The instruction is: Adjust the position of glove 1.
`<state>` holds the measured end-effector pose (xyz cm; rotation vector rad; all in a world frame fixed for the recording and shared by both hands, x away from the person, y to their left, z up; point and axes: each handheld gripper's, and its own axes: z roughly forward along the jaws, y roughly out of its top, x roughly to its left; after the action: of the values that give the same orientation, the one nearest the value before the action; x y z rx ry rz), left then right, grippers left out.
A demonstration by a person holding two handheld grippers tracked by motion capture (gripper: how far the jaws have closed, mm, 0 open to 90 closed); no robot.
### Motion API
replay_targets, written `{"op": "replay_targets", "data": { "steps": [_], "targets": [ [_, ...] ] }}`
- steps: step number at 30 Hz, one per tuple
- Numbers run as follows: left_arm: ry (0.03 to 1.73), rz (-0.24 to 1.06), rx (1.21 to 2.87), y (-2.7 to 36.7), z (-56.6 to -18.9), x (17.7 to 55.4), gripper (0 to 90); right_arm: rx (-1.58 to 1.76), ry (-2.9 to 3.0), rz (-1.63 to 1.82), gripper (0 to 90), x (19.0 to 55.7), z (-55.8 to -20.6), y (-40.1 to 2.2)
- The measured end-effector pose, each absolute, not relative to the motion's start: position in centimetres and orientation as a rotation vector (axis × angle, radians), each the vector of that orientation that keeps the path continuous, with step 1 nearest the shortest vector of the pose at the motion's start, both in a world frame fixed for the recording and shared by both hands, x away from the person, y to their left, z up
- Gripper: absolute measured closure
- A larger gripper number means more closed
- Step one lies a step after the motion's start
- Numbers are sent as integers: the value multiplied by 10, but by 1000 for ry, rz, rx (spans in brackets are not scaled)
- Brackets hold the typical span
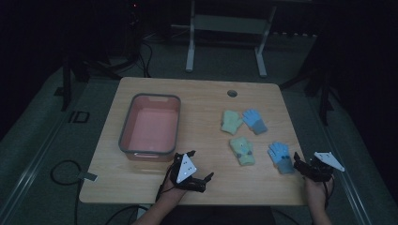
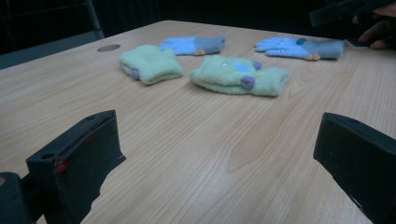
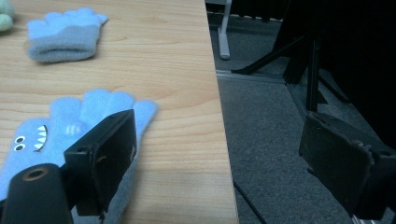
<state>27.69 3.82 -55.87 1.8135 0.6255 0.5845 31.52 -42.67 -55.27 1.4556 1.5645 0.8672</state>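
From the high view, the table [image 1: 141, 185] carries four gloves, two green and two blue, and one pink bin [image 1: 151, 125].

In the left gripper view, the left gripper [image 2: 219, 163] is open over bare wood, with the near green glove [image 2: 238, 74] well ahead.

In the right gripper view, the right gripper [image 3: 224, 163] stands open across the table edge, one jaw over the near blue glove [image 3: 70, 126].
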Motion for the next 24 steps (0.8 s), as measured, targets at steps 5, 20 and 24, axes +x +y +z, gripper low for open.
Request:
{"op": "replay_targets", "data": {
  "steps": [5,20,24],
  "targets": [
    [623,588,1816,38,-559,277,6,1469,1569,863,110,314,-553,-427],
    [619,584,1813,38,-559,277,7,1492,1597,836,110,313,-546,-424],
    [617,589,1816,38,-559,276,7,1512,1591,852,110,313,-543,-428]
  ]
}}
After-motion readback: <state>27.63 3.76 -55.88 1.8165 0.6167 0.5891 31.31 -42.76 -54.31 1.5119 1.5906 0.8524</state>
